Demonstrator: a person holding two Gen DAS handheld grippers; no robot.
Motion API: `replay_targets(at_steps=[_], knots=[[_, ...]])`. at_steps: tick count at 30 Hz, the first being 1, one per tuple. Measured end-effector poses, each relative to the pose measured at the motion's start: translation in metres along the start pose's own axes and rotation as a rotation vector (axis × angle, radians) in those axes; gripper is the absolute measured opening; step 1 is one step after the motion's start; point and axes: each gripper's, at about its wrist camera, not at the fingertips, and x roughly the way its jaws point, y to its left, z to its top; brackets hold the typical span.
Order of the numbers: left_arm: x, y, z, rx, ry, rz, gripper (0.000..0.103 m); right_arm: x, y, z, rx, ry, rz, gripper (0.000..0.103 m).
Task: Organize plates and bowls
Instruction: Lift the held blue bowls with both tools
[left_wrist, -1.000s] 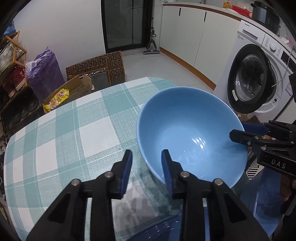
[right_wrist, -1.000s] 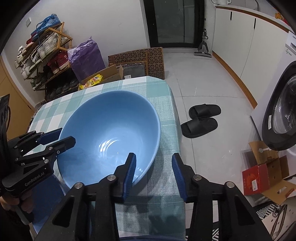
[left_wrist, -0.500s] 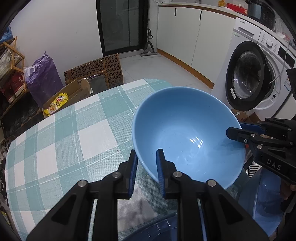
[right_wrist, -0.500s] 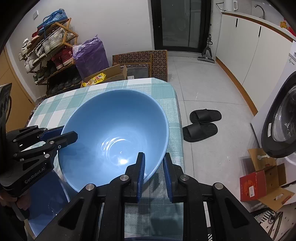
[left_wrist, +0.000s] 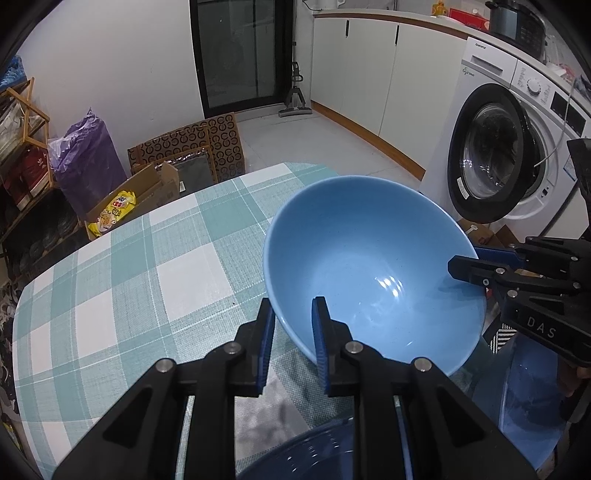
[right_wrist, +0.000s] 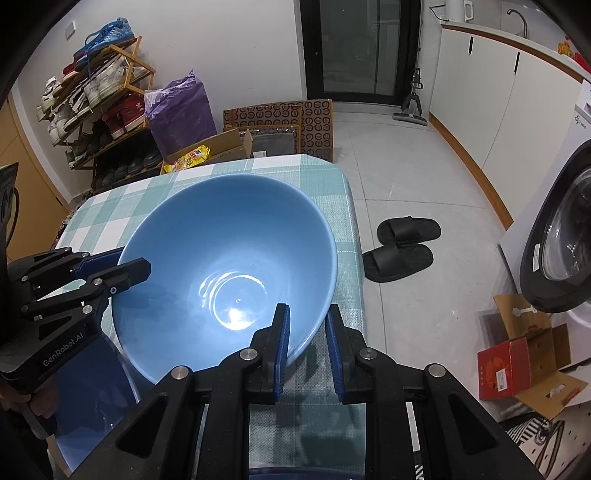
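Both grips now clamped on opposite rim edges of the blue bowl (left_wrist: 369, 266), left gripper (left_wrist: 293, 332) near-left and right gripper (right_wrist: 308, 339) near-right, jaws narrowed from a second ago, over the checked tablecloth (left_wrist: 122, 280); seemingly ready for lifting.

Each wrist camera sits behind its own fingers and looks forward and steeply down, at close range. The left view faces the table's (left_wrist: 110, 280) far edge with the washing machine (left_wrist: 509, 155) beyond. The right view faces the table's right edge and the floor. Both views share the blue bowl (left_wrist: 369, 266), the table and the opposite gripper.
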Motion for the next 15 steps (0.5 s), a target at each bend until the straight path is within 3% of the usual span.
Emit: replay_targets(at_steps=[15], knots=[[-0.024, -0.004, 0.004, 0.002, -0.037, 0.001, 0.018, -0.032, 0.001, -0.002, -0.003, -0.048, -0.006, 0.02]])
